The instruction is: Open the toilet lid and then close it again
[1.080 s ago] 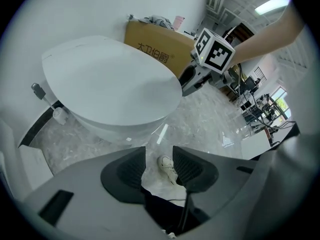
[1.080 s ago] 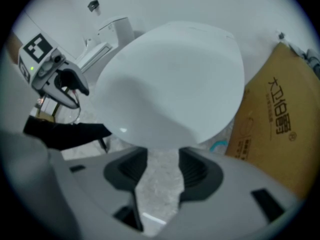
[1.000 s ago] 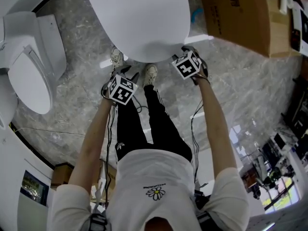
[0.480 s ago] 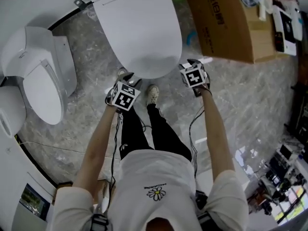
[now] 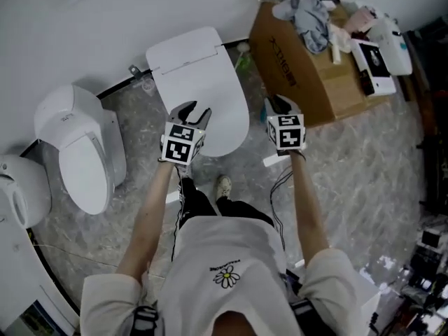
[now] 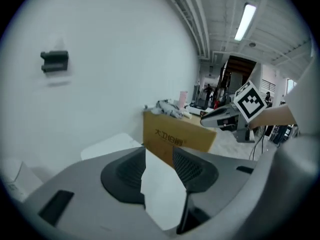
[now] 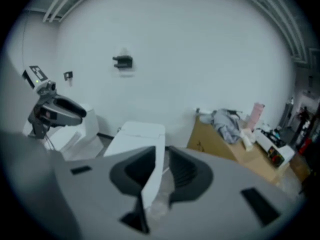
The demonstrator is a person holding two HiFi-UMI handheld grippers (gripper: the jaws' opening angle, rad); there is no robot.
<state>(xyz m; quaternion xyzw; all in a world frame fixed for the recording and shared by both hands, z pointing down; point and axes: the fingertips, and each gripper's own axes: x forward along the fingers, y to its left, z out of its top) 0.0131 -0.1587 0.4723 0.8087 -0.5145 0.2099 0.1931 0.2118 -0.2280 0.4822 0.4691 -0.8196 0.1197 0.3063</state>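
Toilet (image 5: 203, 82) backs onto wall (image 5: 140, 5), between second toilet (image 5: 80, 152) at left and box (image 5: 294, 82) at right; clothes (image 5: 308, 16) on box.

We note bright, even indoor light; a ceiling tube (image 6: 246, 21) glows in the left gripper view; both gripper views bow and darken at their edges; the right one is blurred.

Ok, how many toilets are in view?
2 for certain: the middle toilet, lid shut, and the left toilet beside it. A white rounded fixture, cut off at the left edge, may be a third.
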